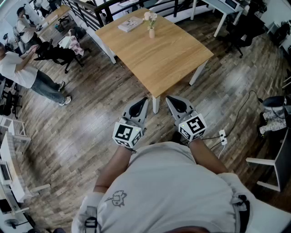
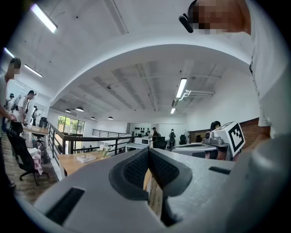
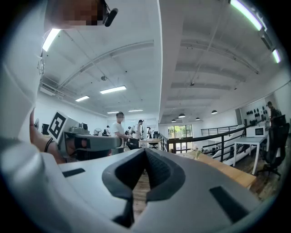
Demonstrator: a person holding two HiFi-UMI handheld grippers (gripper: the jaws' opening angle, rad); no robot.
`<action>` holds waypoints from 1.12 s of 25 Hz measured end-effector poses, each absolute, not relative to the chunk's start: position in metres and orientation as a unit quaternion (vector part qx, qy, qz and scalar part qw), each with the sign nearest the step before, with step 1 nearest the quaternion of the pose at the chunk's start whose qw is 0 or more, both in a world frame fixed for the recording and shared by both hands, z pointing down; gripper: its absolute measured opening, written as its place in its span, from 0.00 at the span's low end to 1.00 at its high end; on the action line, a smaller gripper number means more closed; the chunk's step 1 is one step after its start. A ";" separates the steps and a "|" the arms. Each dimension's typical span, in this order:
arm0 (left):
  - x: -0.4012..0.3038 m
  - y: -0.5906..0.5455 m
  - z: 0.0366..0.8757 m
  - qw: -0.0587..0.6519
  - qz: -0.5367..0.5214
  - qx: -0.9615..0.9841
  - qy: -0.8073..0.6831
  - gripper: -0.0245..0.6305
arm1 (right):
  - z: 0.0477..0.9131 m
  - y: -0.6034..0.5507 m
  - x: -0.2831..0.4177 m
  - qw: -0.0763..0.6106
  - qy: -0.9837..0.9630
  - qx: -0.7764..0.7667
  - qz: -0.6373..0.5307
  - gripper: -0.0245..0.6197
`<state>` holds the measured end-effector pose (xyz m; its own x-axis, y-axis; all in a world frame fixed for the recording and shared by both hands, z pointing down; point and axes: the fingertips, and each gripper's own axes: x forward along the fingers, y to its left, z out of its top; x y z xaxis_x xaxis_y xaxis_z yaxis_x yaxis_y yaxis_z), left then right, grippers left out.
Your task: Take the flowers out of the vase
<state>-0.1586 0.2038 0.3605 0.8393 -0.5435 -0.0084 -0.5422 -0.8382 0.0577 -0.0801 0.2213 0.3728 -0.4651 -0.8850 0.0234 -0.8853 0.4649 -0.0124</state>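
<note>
A small pale vase with white flowers stands on the far side of a wooden table. Both grippers hover level over the floor, short of the table's near corner and far from the vase. My left gripper is shut with nothing in it, its tips meeting in the left gripper view. My right gripper is also shut and empty. The flowers show tiny and distant in the left gripper view, left of the jaws.
A book lies on the table left of the vase. A black railing and white desks run behind the table. A person and an office chair are at the left. A power strip lies on the floor at the right.
</note>
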 end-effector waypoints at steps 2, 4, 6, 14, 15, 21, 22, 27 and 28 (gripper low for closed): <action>-0.156 0.203 0.362 0.029 -0.011 0.958 -0.284 0.04 | 0.374 0.221 -0.077 0.006 -0.856 0.516 0.013 0.04; -0.151 0.200 0.363 0.031 -0.010 0.958 -0.285 0.04 | 0.375 0.219 -0.073 0.006 -0.857 0.515 0.014 0.04; -0.146 0.197 0.365 0.033 -0.008 0.958 -0.286 0.04 | 0.377 0.217 -0.067 0.006 -0.857 0.515 0.015 0.04; -0.111 0.176 0.371 0.039 -0.001 0.956 -0.291 0.04 | 0.384 0.200 -0.030 0.014 -0.855 0.518 0.015 0.04; -0.104 0.172 0.372 0.039 0.000 0.956 -0.292 0.04 | 0.386 0.198 -0.022 0.014 -0.854 0.519 0.018 0.04; -0.052 0.145 0.376 0.038 0.010 0.953 -0.301 0.04 | 0.395 0.176 0.034 0.007 -0.855 0.516 0.040 0.05; -0.044 0.139 0.377 0.038 0.011 0.952 -0.304 0.04 | 0.396 0.172 0.041 0.008 -0.857 0.514 0.041 0.05; -0.007 0.116 0.385 0.043 0.014 0.948 -0.316 0.04 | 0.403 0.150 0.078 0.014 -0.863 0.503 0.046 0.05; -0.001 0.113 0.386 0.044 0.014 0.947 -0.318 0.04 | 0.403 0.146 0.085 0.015 -0.864 0.501 0.047 0.05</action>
<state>-0.0015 0.1135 0.3855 0.7975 -0.6008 0.0549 -0.6033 -0.7941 0.0734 0.0847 0.1465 0.4034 -0.4974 -0.8645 0.0722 -0.8672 0.4935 -0.0659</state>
